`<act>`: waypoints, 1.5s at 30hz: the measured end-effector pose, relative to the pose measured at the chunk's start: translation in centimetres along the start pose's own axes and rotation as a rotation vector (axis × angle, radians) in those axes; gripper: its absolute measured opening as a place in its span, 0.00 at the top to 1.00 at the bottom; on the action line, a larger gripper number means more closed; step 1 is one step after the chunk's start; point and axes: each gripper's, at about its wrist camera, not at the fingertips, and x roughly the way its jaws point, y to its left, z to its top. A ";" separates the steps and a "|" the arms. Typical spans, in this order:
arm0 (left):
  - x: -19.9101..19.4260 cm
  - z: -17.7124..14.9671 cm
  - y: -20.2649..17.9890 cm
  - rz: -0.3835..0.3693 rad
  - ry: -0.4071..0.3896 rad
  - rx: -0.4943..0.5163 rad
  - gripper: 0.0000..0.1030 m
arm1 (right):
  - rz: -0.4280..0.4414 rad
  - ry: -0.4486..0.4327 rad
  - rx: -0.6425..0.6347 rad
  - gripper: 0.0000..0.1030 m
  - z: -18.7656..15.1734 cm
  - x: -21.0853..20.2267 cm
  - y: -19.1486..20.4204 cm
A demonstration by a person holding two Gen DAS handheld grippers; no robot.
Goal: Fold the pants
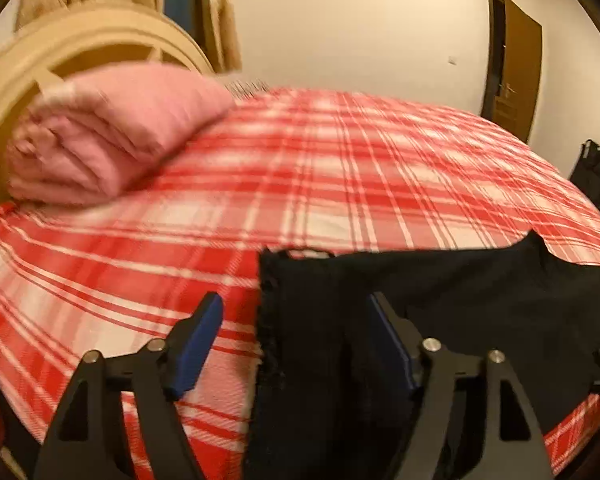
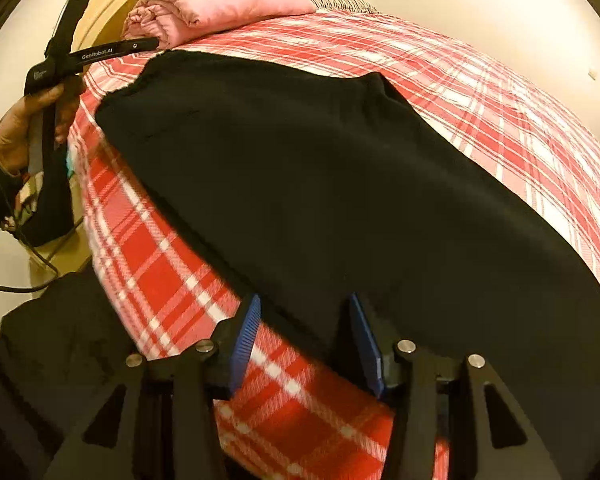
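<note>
The black pants [image 2: 320,184] lie spread along the near side of the bed, on the red and white plaid sheet [image 2: 480,92]. In the left wrist view the pants [image 1: 480,300] show a frayed end at the left. My left gripper [image 1: 296,332] is open, its jaws wide apart on either side of that end's edge. My right gripper [image 2: 304,336] is open, its jaws on either side of the pants' near edge at the other end. The left gripper also shows in the right wrist view [image 2: 84,56], held by a hand near the far end of the pants.
A folded pink blanket [image 1: 112,136] lies at the head of the bed by the cream headboard [image 1: 80,44]. A brown door [image 1: 516,68] and a black bag [image 1: 594,172] stand beyond the bed. More dark cloth [image 2: 60,340] and a cable hang off the bed's side.
</note>
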 end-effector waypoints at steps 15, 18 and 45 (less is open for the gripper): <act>-1.9 -0.1 -15.2 -0.277 0.000 0.225 0.05 | -0.411 -0.139 0.557 0.53 -10.2 -11.7 -21.5; -1.3 -1.0 -18.2 -0.332 0.045 0.264 0.05 | -0.540 -0.131 0.744 0.53 -14.2 -14.6 -28.3; -0.8 -5.0 -28.3 -0.370 0.212 0.485 0.01 | -0.408 -0.094 1.138 0.55 -26.3 -17.3 -36.4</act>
